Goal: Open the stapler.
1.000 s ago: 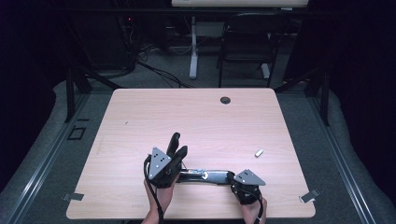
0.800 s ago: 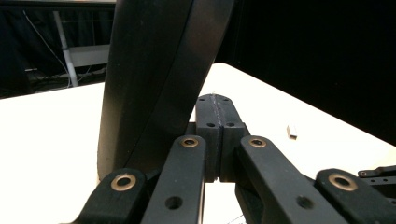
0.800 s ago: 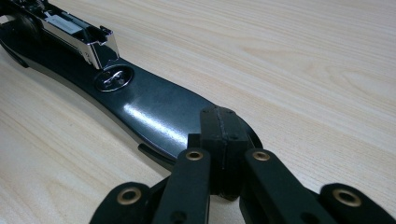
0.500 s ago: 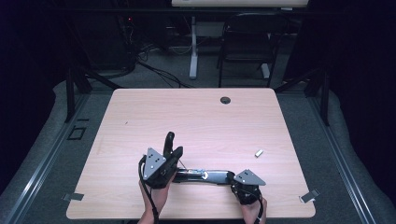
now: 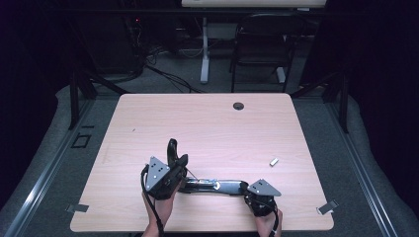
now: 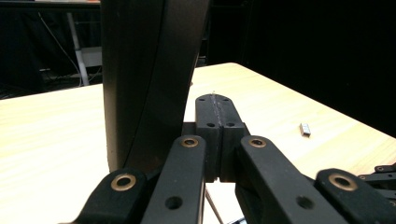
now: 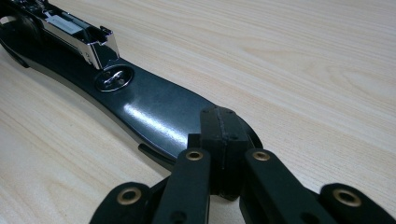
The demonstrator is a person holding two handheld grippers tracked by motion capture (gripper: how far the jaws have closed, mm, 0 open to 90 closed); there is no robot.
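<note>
The long black device (image 5: 217, 186) lies flat near the near edge of the counter (image 5: 207, 123), running left to right between my two hands. Its cover (image 5: 172, 152) is off and stands upright at the left end, against my left gripper (image 5: 173, 163), baring a shiny metal compartment (image 7: 79, 32) and a round silver screw head (image 7: 113, 78). So the opening-up looks done to me; whatever goes inside is yet to come.

My left gripper's jaws are pressed together, the cover leaning just beside them, not between them. My right gripper (image 7: 223, 128), jaws also together, rests its tips on the device's right end, pinning it. A small silver part (image 5: 273, 161) lies apart, farther right.
</note>
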